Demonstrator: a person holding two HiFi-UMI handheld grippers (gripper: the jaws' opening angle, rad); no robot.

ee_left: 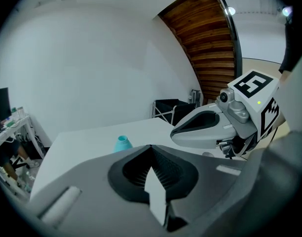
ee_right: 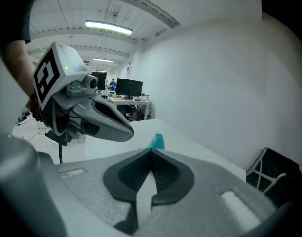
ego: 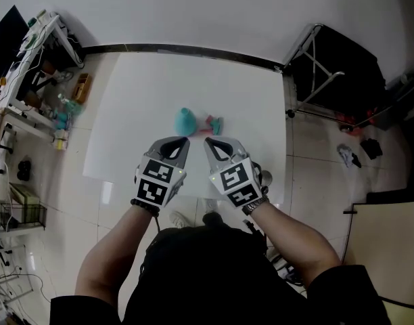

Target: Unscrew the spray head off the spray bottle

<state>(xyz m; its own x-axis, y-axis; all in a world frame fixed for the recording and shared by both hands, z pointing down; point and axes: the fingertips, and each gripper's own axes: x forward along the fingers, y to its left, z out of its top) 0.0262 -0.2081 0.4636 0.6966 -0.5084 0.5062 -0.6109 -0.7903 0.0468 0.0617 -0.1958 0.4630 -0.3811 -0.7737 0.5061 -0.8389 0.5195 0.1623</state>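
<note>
Teal plastic bottle [ego: 185, 121] upright mid-desk [ego: 146, 93]; pink-and-teal spray head [ego: 213, 124] lies just beside it. Left gripper [ego: 183, 142] and right gripper [ego: 209, 143] hover nearer person.
Left gripper view: jaws closed, empty; bottle neck bare beyond.
Right gripper view: jaws closed, empty.
Bottle likely light, smooth, squashy, so hold low on body.

Spray bottle [ee_left: 122, 142] lower body hidden behind left gripper [ee_left: 151, 146].
</note>
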